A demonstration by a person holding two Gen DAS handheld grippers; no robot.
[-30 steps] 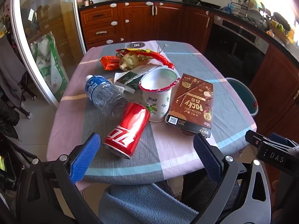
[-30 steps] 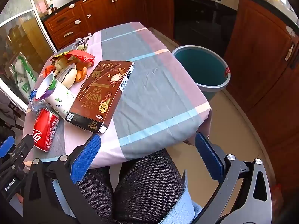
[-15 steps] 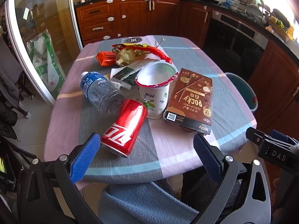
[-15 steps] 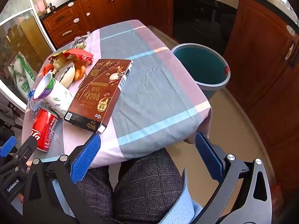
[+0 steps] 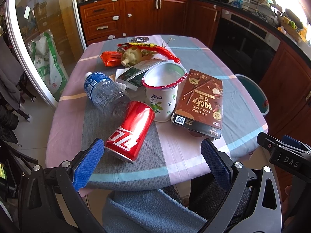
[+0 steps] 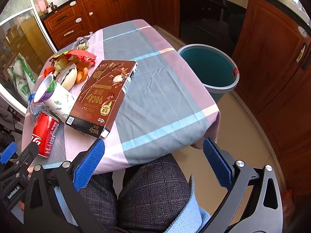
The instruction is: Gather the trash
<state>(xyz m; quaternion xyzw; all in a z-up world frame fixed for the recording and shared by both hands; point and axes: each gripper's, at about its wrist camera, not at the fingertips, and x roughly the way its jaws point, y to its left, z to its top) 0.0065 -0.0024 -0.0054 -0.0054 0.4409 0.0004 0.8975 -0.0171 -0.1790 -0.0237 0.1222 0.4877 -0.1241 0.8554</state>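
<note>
Left gripper (image 5: 152,156): jaws spread wide and empty, held off the near edge of the worktop (image 5: 175,145), with the blue pads either side of the can's base in the left wrist view.
Right gripper (image 6: 153,160): jaws released wide, nothing between them, above the person's lap near the worktop's near right corner.
Red can (image 5: 131,131): lay on its side by the near edge, its top touching the paper cup.
Paper cup (image 5: 162,92): stood upright in the middle of the heap, mouth open, just beside the Pocky box.
Pocky box (image 6: 105,95): lay flat, printed face up, one short end pointing at the near edge; its near end flap looked open.
Water bottle (image 5: 105,93): clear plastic with a blue label, on its side toward the left edge, against the can.
Wrappers (image 5: 147,51): red and orange packets, a silver-and-green sachet and some food scraps piled toward the far edge, behind the cup.
Bin (image 6: 209,68): teal bucket on the floor just beside the worktop's right edge, nothing visible inside it.
Trash status: every piece lay on the worktop.
</note>
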